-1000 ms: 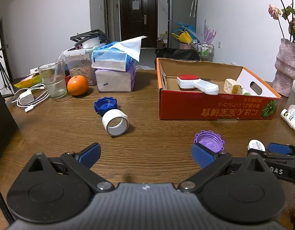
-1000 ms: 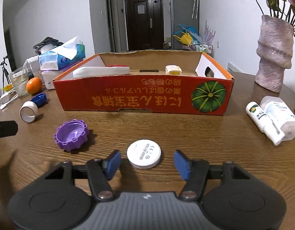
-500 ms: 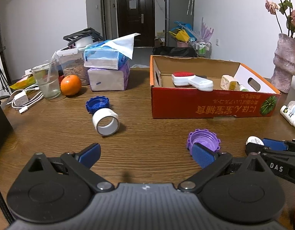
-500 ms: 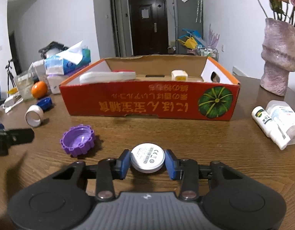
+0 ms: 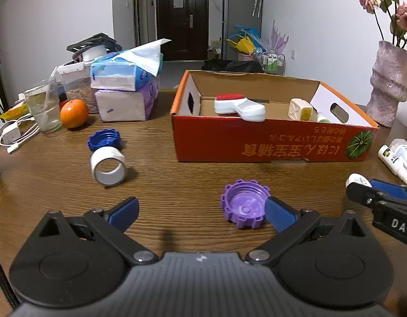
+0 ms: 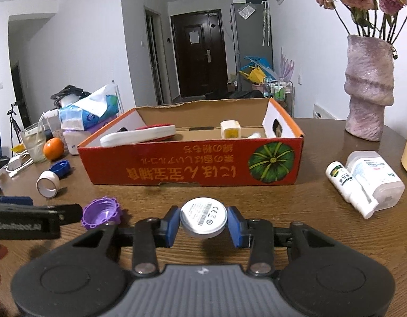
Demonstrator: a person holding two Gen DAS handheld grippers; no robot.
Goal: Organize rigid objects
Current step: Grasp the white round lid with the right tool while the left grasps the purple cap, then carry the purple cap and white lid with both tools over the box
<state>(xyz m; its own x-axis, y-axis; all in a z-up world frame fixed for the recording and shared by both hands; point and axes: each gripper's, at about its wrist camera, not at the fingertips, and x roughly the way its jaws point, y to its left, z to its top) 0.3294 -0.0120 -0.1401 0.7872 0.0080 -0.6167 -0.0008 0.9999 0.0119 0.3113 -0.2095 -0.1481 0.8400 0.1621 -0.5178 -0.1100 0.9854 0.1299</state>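
Purple cap (image 5: pixel 244 204): near right rim is covered by the left tool's (image 5: pixel 200 212) right pad. White disc (image 5: pixel 356 180) is largely hidden behind the right tool's finger in the left wrist view. Label print on disc (image 6: pixel 204 217) is too small to be read. Right-edge bottles (image 5: pixel 397 158) are cut by the frame. Box (image 6: pixel 192 169) floor is masked by its front wall.

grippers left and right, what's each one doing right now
Left gripper: open, holding nothing; the purple cap sits just inside its right finger.
Right gripper: shut on the white disc.
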